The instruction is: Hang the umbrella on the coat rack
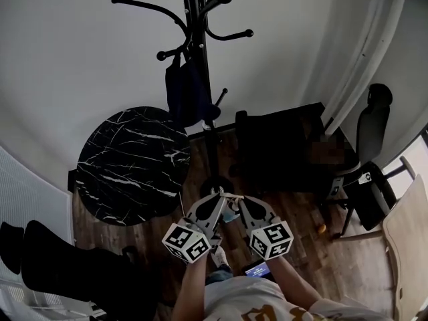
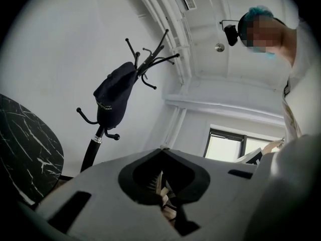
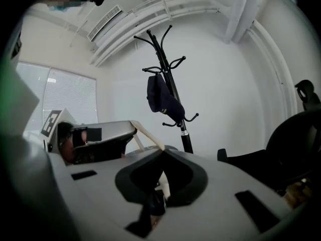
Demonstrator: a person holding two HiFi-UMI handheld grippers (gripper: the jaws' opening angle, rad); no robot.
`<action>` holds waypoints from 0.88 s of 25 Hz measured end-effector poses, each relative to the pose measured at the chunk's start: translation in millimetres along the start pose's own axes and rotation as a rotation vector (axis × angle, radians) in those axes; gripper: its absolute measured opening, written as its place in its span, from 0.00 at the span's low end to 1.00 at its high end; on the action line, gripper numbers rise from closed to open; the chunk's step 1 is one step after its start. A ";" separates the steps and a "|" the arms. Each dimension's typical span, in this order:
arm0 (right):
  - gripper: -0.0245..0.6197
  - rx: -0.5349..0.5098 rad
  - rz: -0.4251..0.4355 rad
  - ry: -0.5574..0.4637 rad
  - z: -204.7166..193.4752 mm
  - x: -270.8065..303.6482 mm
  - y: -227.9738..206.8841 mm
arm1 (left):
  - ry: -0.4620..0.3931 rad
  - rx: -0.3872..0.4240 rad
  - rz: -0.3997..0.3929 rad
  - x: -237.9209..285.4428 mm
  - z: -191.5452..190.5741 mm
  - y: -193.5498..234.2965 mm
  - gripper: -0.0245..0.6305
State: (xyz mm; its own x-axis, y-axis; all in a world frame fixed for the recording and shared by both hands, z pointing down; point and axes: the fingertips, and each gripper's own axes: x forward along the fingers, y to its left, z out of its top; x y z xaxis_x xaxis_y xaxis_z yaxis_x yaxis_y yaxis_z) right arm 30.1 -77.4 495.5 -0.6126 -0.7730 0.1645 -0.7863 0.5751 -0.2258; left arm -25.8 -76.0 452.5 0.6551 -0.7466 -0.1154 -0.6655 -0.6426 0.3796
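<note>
Fingers on your left gripper [image 1: 217, 194] and right gripper [image 1: 239, 200] are pressed together, empty. Beyond them, the navy umbrella [image 1: 187, 92] hangs on the coat rack [image 1: 198, 25].

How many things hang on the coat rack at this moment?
1. A dark folded umbrella hangs on the coat rack, left of its pole and below the top arms. Something behind the pole could be hidden.

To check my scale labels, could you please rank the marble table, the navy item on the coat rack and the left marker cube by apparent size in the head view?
1. Marble table.
2, tied: navy item and left marker cube look alike in size; the cube is nearer the camera.
</note>
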 end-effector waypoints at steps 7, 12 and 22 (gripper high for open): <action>0.05 0.000 -0.050 -0.020 17.1 56.5 -10.5 | -0.001 -0.018 -0.055 26.5 23.3 50.9 0.07; 0.05 -0.008 -0.084 -0.028 26.8 77.9 -17.0 | -0.003 -0.034 -0.086 42.9 33.9 72.7 0.07; 0.05 -0.003 -0.125 -0.034 39.7 96.4 -34.1 | 0.003 -0.044 -0.150 69.0 41.6 87.1 0.07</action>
State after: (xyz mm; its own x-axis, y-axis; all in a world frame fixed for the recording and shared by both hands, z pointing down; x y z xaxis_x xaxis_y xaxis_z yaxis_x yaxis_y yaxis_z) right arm 1.0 -182.2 480.9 -0.5072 -0.8471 0.1585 -0.8564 0.4749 -0.2026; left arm -53.5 -190.6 439.4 0.7471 -0.6423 -0.1709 -0.5441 -0.7387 0.3979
